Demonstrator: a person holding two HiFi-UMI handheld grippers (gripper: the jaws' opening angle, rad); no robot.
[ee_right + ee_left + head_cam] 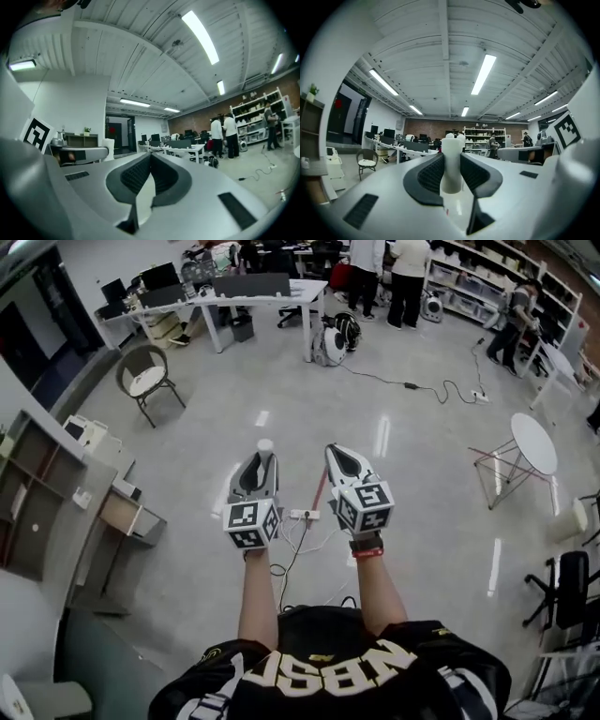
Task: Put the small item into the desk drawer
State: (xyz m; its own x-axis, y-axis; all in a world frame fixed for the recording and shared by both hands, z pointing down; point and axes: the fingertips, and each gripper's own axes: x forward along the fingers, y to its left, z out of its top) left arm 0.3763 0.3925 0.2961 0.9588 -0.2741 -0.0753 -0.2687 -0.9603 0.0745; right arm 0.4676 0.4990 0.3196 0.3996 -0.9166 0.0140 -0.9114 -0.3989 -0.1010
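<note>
Standing upright in left gripper (264,458): white cylinder (451,165).

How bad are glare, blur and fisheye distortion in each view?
Head view: glossy grey floor carries white streaks of lamp glare; room edges curve. Left gripper view: heavy fisheye, black vignette corners; small white cylinder sharp, near foreground soft. Right gripper view: long ceiling strip light blown out, roof beams bowed.
</note>
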